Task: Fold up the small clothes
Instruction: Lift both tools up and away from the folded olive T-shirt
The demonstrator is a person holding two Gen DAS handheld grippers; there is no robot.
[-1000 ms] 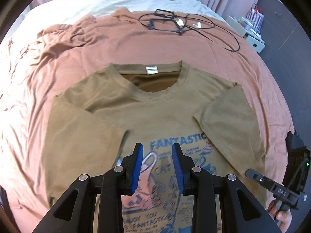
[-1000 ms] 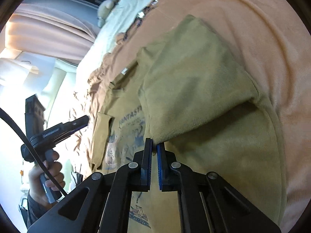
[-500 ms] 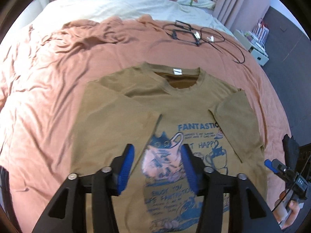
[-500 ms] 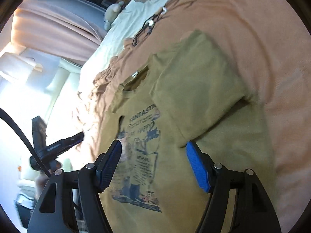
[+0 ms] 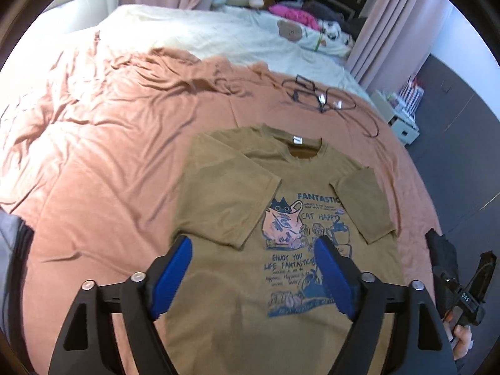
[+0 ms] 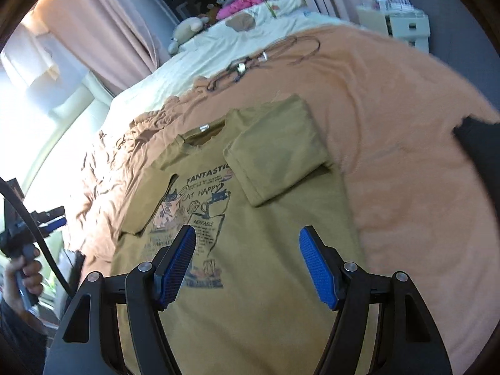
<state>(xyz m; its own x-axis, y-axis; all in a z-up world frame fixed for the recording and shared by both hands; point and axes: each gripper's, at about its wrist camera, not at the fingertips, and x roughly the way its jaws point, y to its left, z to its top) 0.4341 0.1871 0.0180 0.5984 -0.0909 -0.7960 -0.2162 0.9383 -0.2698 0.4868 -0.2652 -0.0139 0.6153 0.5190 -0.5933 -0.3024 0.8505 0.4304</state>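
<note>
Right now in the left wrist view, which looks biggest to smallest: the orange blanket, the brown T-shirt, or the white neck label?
1. orange blanket
2. brown T-shirt
3. white neck label

The t-shirt is olive-tan with a blue and pink cat print and blue lettering. It lies on a salmon-pink blanket; far off, the sheet is cream. Both claws carry blue pads.

On the orange blanket lay one olive T-shirt and one tangle of black cables; two grippers hovered above.
</note>
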